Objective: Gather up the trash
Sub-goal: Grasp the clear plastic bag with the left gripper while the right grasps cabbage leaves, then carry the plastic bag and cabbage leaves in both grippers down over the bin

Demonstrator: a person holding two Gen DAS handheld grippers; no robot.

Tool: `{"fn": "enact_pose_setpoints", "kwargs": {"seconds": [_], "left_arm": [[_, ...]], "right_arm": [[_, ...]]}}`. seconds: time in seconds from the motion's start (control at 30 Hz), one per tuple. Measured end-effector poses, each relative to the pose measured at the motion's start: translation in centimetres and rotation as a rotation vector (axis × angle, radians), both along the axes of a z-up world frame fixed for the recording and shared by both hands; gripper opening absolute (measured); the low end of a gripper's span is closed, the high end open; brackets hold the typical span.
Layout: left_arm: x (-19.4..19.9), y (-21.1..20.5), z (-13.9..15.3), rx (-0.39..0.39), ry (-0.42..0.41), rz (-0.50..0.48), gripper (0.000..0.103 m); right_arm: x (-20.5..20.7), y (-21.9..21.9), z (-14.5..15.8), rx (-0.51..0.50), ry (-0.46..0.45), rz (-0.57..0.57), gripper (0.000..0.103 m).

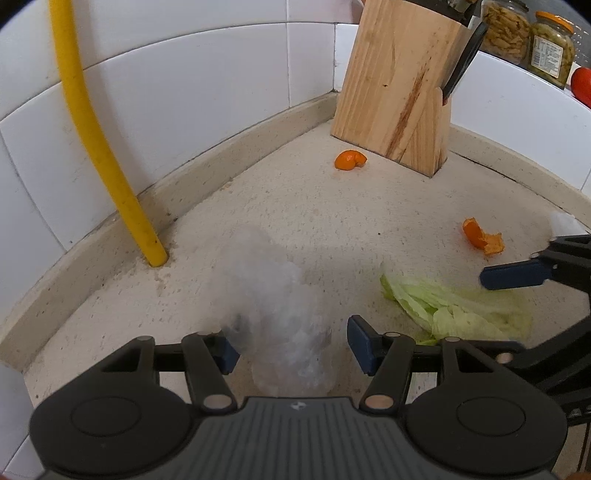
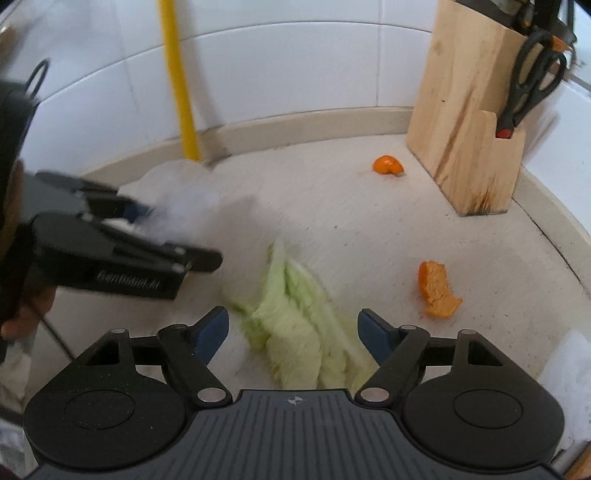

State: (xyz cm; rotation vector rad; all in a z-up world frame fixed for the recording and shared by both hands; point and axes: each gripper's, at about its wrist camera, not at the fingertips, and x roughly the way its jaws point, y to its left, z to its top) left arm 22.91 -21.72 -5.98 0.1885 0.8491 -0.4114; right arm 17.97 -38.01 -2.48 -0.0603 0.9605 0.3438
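Note:
In the left wrist view a cloudy, see-through plastic bag stands between the jaws of my left gripper. The bag leans on the left pad; a gap shows at the right pad. A pale green lettuce leaf lies flat on the counter between the spread pads of my right gripper, neither pad touching it. Two orange peels lie further out: one near the knife block, one to the right. From the right wrist view, the left gripper and bag are at the left.
A wooden knife block with scissors stands in the back corner. A yellow hose rises from the counter by the tiled wall. Jars sit on a ledge behind. Something white lies at the right edge.

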Motion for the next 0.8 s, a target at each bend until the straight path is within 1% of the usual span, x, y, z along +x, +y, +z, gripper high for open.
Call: {"fn": "enact_pose_setpoints", "kwargs": {"seconds": [0.17,0.2,0.23,0.27,0.3,0.33,0.37,0.4,0.47,0.53,0.63,0.8], "left_arm": [[0.8,-0.5,-0.5,0.016,0.001,-0.002,0.054],[0.9,-0.5,-0.7,0.014,-0.001,0.002,0.054],[0.9,-0.4,-0.8,0.009,-0.004,0.005,0.054],[1.0,-0.4,-0.9,0.007,-0.002,0.009,0.052],[1.1,-0.3,-0.9,-0.003,-0.002,0.009,0.048],[1.1,-0.3,-0.9,-0.012,0.002,0.005,0.045],[1.2,-0.3,-0.8,-0.023,0.009,-0.001,0.036],[1.2,-0.4,-0.8,-0.03,0.014,-0.006,0.026],[1.0,-0.7,-0.6,-0.022,0.014,-0.019,0.022],[0.7,-0.8,-0.6,-0.018,0.012,-0.028,0.021],[0.1,-0.7,-0.3,-0.03,0.009,-0.04,0.019],[-1.3,-0.3,0.9,-0.055,-0.016,-0.06,0.019]], "right_arm": [[0.7,0.4,-1.2,0.001,0.026,-0.007,0.08],[0.6,0.6,-1.3,-0.005,0.019,-0.003,0.08],[0.5,0.8,-1.3,-0.021,0.014,0.005,0.076],[0.3,1.0,-1.3,-0.043,0.007,0.01,0.067],[0.1,1.3,-1.2,-0.067,0.0,0.011,0.062],[0.0,1.4,-1.1,-0.077,-0.003,0.011,0.054],[-0.1,1.3,-1.0,-0.071,0.001,0.01,0.046],[-0.2,1.3,-1.0,-0.07,0.004,0.003,0.042],[-0.3,1.2,-0.8,-0.064,0.011,-0.012,0.029],[-0.6,1.1,-0.6,-0.053,0.019,-0.029,0.025],[-1.1,0.7,-0.3,-0.018,0.027,-0.052,0.021],[-2.0,0.3,0.7,0.012,0.016,-0.103,0.019]]}}
